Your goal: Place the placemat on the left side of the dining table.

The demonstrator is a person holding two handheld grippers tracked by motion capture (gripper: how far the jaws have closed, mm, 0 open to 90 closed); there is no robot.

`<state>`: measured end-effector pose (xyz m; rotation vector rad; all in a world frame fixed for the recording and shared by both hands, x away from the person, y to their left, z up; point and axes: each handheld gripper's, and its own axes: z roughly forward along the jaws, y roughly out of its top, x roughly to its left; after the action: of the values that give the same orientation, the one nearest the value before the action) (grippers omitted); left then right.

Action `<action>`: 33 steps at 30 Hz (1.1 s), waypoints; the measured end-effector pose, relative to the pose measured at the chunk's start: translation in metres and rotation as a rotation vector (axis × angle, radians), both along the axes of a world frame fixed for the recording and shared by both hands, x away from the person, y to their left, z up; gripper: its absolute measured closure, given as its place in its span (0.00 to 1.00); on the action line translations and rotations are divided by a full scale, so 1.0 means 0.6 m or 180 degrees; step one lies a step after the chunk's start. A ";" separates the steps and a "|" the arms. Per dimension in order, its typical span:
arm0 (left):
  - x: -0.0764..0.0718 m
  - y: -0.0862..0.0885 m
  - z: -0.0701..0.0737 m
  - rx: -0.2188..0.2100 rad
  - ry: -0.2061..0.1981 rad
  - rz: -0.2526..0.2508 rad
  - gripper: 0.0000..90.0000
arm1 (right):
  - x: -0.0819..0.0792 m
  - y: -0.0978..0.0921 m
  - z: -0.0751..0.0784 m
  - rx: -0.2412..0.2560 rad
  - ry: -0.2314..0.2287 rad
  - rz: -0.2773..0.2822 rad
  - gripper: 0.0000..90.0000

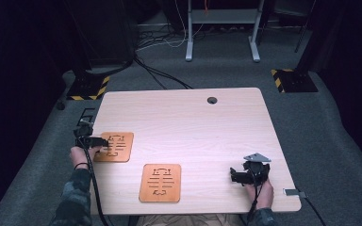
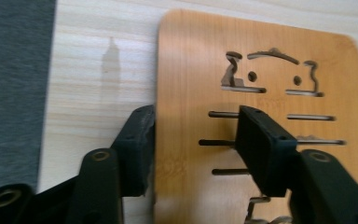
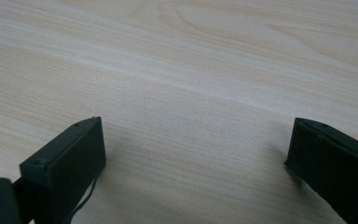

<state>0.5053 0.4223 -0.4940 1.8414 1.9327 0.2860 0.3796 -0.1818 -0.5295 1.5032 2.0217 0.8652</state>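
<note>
Landmark: light wooden table (image 1: 207, 127) with a round cable hole (image 1: 212, 100) near its far edge; every place below is given against it.
Right gripper: right gripper (image 1: 245, 175) rests near the table's near right corner, its jaws spread wide over bare wood and holding nothing.
Second board: a matching orange-brown slotted wooden board (image 1: 160, 182) lies flat near the table's near edge, left of centre, untouched.
Left gripper: left gripper (image 2: 193, 144) sits at the table's left edge, jaws part open and straddling the near left edge of the board there; one jaw is off the board's side on the tabletop, the other over its slotted face. Whether the pads already press on it I cannot tell; it looks not yet clamped.
Worked board: thin orange-brown wooden board with rounded corners and cut-out slots (image 2: 270, 84) lies flat by the table's left edge, beyond the second board.
Handling: probably light, stiff and smooth; lying flat, it offers little to grip, so the edge must be lifted or slid past the table's rim. The thin bars between slots may be fragile.
Hold: solid border at the left edge, away from the cut-outs.
Surroundings: grey carpet (image 1: 320, 122) around the table, cables and a stand's feet beyond its far edge; nothing blocks the board.
</note>
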 end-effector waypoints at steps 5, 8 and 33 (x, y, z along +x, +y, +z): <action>0.000 -0.002 0.001 0.0065 0.0016 0.0005 0.46 | 0.000 0.000 0.000 -0.0001 0.0000 -0.0002 0.04; -0.002 -0.004 0.004 0.0091 -0.0009 0.0009 0.40 | 0.000 0.000 0.000 0.0009 -0.0001 -0.0013 0.04; -0.114 -0.054 0.048 0.0212 -0.0743 -0.0484 0.05 | 0.000 0.000 0.000 -0.0003 -0.0001 -0.0009 0.04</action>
<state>0.4369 0.3896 -0.4653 1.8922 1.6359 0.4973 0.3796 -0.1819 -0.5294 1.5050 2.0191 0.8630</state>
